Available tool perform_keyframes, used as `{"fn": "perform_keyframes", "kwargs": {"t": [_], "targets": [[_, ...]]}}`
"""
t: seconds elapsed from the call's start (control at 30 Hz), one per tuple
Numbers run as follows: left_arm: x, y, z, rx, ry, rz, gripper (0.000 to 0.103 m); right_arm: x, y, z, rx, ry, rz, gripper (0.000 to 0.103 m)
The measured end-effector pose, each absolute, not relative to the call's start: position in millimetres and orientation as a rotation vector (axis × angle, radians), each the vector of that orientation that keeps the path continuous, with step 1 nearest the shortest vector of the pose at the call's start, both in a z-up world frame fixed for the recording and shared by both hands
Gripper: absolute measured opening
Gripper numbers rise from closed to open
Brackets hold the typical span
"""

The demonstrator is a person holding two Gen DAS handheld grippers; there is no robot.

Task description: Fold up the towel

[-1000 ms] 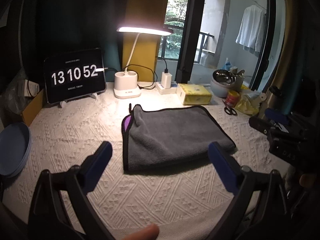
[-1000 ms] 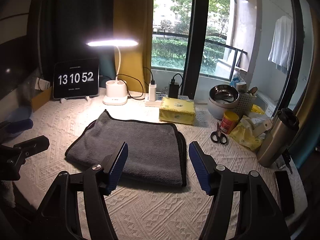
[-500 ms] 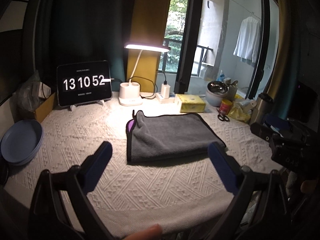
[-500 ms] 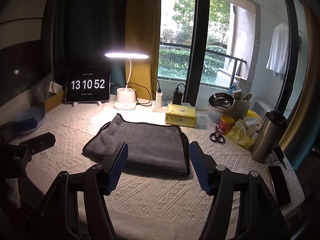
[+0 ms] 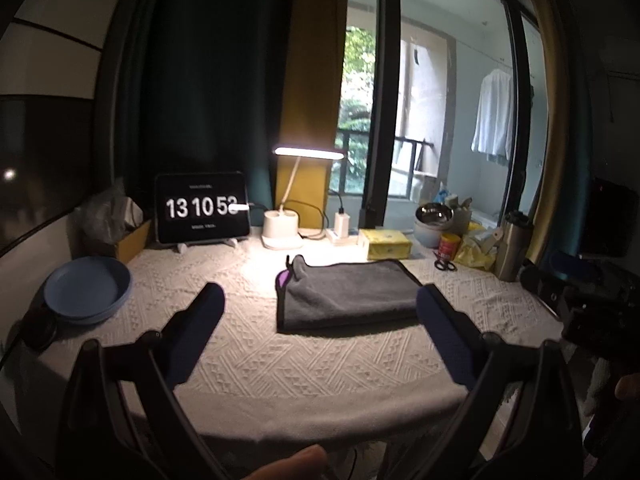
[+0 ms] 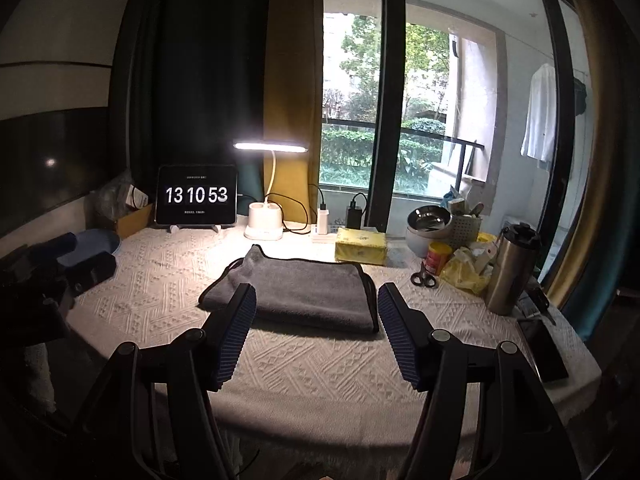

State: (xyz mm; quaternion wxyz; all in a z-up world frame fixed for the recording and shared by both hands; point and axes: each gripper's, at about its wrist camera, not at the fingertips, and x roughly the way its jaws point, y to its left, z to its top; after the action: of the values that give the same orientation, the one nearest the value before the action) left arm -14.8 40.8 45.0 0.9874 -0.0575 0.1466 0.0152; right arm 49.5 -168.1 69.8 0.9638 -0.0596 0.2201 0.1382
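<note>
A grey towel with a black hem [image 5: 348, 294] lies folded flat on the white textured tablecloth [image 5: 280, 360], with a purple corner [image 5: 283, 280] showing at its left. It also shows in the right wrist view [image 6: 296, 294]. My left gripper [image 5: 320, 312] is open and empty, held back from the table's front edge, well short of the towel. My right gripper [image 6: 318, 312] is open and empty, also back from the table, with the towel seen between its fingers. Each gripper shows at the edge of the other's view.
A clock tablet [image 5: 202, 208], a lit desk lamp [image 5: 282, 232] and a yellow tissue box [image 5: 386, 244] stand behind the towel. A blue plate [image 5: 86, 290] is at the left. Scissors [image 6: 424, 278], a red can [image 6: 438, 258], a steel bowl [image 6: 430, 220] and a steel flask [image 6: 510, 270] are at the right.
Both grippers have pulled back and up from the table, so the towel looks smaller and farther. The towel has not moved. Both grippers stay open.
</note>
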Motion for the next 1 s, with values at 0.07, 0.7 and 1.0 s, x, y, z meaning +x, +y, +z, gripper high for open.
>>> {"fn": "perform_keyframes", "kwargs": {"t": [0.07, 0.7, 1.0], "targets": [[-28, 42, 44, -0.117, 0.272, 0.026, 0.098, 36, -170, 68, -0.100, 0.440, 0.285, 0.067], [-46, 50, 38, -0.120, 0.250, 0.042, 0.098, 6, -165, 61, -0.089, 0.397, 0.307, 0.067], [-44, 49, 39, -0.115, 0.251, 0.040, 0.098, 9, -169, 59, -0.068, 0.405, 0.301, 0.067]]}}
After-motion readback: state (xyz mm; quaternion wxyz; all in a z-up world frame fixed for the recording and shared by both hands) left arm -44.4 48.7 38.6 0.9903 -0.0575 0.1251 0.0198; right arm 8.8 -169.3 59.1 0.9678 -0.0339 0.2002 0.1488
